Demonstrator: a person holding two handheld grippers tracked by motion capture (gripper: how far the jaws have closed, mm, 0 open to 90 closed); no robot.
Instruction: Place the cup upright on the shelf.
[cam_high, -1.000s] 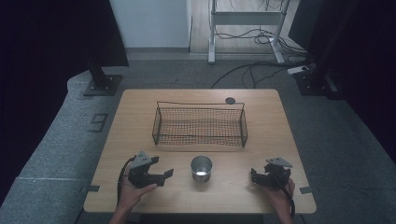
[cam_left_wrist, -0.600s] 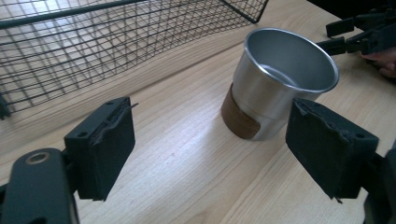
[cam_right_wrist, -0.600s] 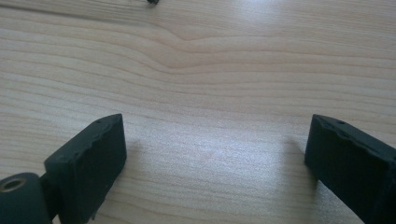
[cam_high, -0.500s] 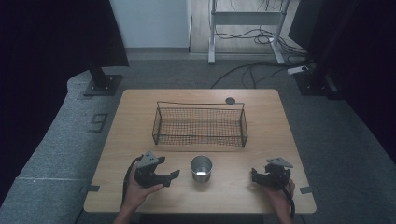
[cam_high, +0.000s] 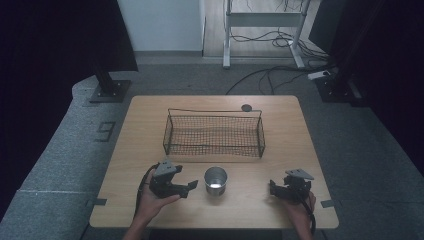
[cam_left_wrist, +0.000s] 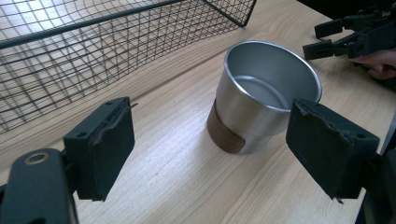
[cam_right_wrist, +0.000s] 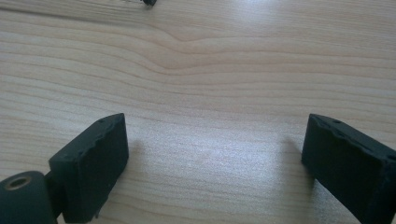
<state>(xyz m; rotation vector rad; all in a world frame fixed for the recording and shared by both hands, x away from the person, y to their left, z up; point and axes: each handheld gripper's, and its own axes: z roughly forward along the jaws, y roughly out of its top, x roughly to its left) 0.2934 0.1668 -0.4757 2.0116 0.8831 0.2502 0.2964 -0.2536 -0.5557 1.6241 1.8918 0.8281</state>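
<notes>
Left gripper view: your left gripper (cam_left_wrist: 212, 149), jaws wide, faces the steel cup (cam_left_wrist: 261, 95); centre it before closing.

Your high view looks down from above the table's (cam_high: 150, 115) near edge, while your left gripper view, close over its top, shares the metal cup (cam_high: 215, 180) (cam_left_wrist: 261, 98).

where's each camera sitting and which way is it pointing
High view: above the person's side, looking forward and down on the table; both forearms, left gripper, right gripper.
Left gripper view: on that gripper, facing the metal cup; own open jaws.
Right gripper view: facing bare wood; own open jaws.
Shared: cup, wire basket.
</notes>
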